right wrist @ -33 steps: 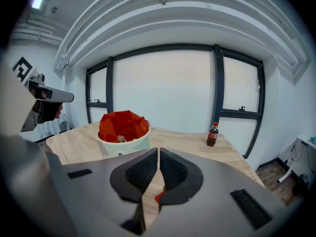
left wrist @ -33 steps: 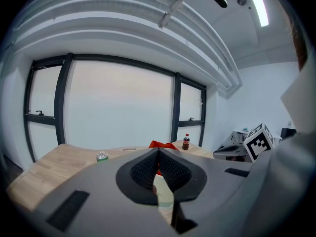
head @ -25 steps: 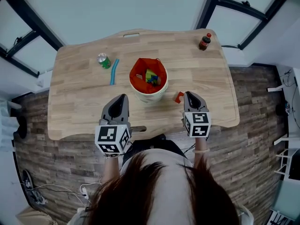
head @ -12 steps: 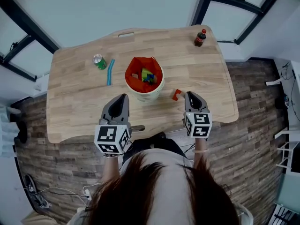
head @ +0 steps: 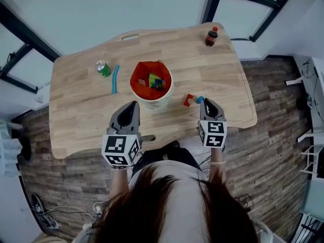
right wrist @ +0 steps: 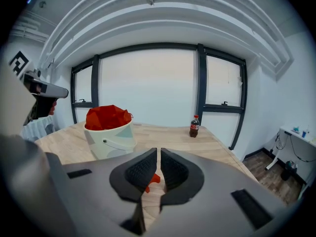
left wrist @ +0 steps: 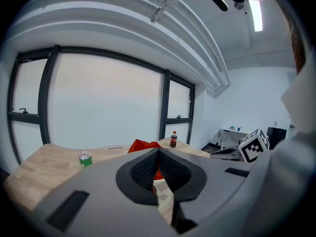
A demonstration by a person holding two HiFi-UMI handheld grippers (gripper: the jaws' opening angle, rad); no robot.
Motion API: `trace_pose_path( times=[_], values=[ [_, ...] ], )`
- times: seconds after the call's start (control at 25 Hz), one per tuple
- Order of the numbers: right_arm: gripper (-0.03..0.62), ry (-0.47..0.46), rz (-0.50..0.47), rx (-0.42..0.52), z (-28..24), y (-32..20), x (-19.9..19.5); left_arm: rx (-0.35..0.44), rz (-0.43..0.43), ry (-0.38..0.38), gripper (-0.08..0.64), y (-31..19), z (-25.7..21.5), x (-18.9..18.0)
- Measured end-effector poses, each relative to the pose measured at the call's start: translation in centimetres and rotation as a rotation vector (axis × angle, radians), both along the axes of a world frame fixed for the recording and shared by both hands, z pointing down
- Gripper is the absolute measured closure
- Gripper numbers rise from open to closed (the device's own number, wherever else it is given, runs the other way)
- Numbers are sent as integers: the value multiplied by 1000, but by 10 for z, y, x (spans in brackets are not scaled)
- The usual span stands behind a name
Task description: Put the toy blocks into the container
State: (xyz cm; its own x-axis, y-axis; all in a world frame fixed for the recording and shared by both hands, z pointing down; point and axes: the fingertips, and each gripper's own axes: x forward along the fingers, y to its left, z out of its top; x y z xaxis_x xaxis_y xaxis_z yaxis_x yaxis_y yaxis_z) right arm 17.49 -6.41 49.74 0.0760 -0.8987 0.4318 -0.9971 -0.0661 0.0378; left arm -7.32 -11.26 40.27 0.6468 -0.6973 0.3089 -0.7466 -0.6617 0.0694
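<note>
Hidden: red block shows only as sliver through right gripper slit in its own view. Small blue piece at that gripper's tip, shape unclear. Bucket, ahead between both grippers, holds mixed blocks, hard to separate. Left gripper view shows only red liner above its jaws.

Jaws: left pressed together, empty; right near-closed, thin gap, gripping nothing.

Room: bare wood ahead of both tips; near table edge under gripper bodies. Can, bottle well beyond. Plank floor, big windows.
</note>
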Motion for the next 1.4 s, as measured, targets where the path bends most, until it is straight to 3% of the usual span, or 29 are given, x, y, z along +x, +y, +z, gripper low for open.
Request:
trace_pose_path(
  times=[1.4],
  values=[
    [548, -13, 6, -55, 53, -6, 24, -15, 24, -75, 551, 1, 3, 23]
  ],
)
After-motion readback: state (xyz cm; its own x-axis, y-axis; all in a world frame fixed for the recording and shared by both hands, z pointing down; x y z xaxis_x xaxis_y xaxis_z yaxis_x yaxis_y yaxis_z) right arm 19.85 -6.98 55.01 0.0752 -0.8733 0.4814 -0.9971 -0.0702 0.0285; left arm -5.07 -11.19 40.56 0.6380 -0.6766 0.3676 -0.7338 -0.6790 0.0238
